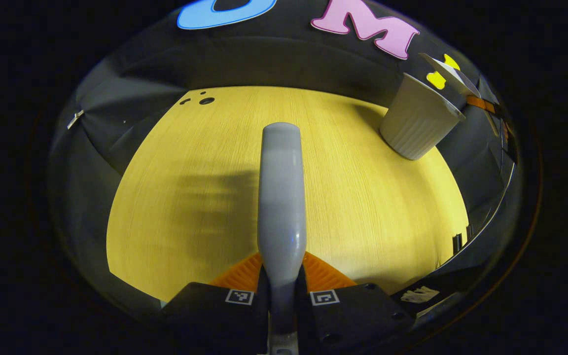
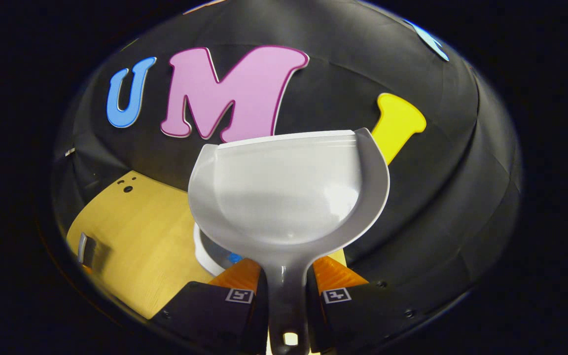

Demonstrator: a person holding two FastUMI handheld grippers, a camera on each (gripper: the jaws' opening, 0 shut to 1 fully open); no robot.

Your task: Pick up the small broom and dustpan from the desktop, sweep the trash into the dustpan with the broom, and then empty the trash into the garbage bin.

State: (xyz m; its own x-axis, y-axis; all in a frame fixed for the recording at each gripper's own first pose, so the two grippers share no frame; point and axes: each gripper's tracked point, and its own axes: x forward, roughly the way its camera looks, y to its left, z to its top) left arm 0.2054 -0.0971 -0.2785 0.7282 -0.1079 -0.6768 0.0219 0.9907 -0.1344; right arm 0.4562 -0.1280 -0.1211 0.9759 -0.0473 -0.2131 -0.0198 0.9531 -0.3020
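Observation:
In the left gripper view my left gripper (image 1: 282, 270) is shut on the grey broom (image 1: 281, 192), whose long body points forward over the yellow desktop (image 1: 175, 207). In the right gripper view my right gripper (image 2: 286, 273) is shut on the stem of the grey dustpan (image 2: 284, 192), which is raised and tilted, its scoop empty. Right under the dustpan the rim of the white ribbed garbage bin (image 2: 204, 256) shows. From the left gripper view the bin (image 1: 417, 123) stands at the desk's far right, with the dustpan (image 1: 449, 74) held over its mouth.
Small dark holes (image 1: 206, 100) mark the far left corner of the desktop. Black cloth walls surround the desk on all sides. A grey object (image 2: 83, 246) shows at the left edge of the desk in the right gripper view.

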